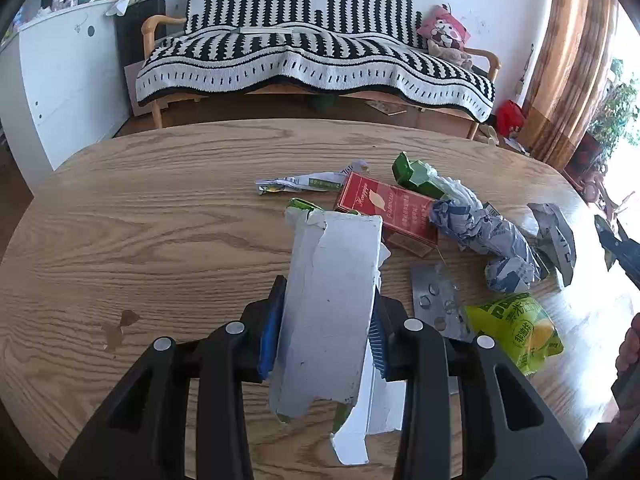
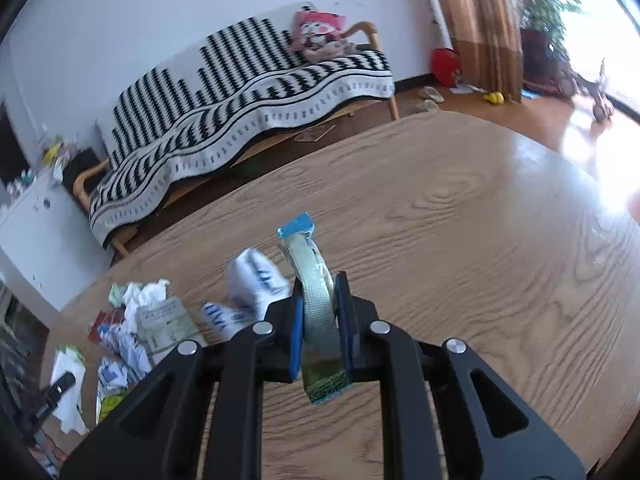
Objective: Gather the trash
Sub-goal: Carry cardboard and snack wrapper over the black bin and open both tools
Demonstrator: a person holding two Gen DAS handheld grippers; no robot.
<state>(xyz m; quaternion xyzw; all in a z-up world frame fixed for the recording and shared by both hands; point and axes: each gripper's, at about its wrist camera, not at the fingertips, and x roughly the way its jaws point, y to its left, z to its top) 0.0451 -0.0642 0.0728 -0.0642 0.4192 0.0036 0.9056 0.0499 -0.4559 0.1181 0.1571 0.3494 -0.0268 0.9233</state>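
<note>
My left gripper (image 1: 325, 312) is shut on a torn white carton (image 1: 332, 300) and holds it above the wooden table (image 1: 160, 220). Beyond it lie a red box (image 1: 390, 210), a green box (image 1: 416, 176), crumpled blue-and-white paper (image 1: 480, 236), a silver blister pack (image 1: 434, 300), a yellow-green snack bag (image 1: 516, 328) and a flat wrapper (image 1: 304, 182). My right gripper (image 2: 320, 312) is shut on a pale flattened wrapper with a blue end (image 2: 314, 280), above the table (image 2: 480, 240). The trash pile (image 2: 152, 328) lies to its left.
A sofa with a black-and-white striped blanket (image 1: 312, 52) stands behind the table. A white cabinet (image 1: 60, 72) is at the left. Curtains (image 1: 568, 60) and a plant are at the right. The other gripper's tip (image 1: 616, 244) shows at the right edge.
</note>
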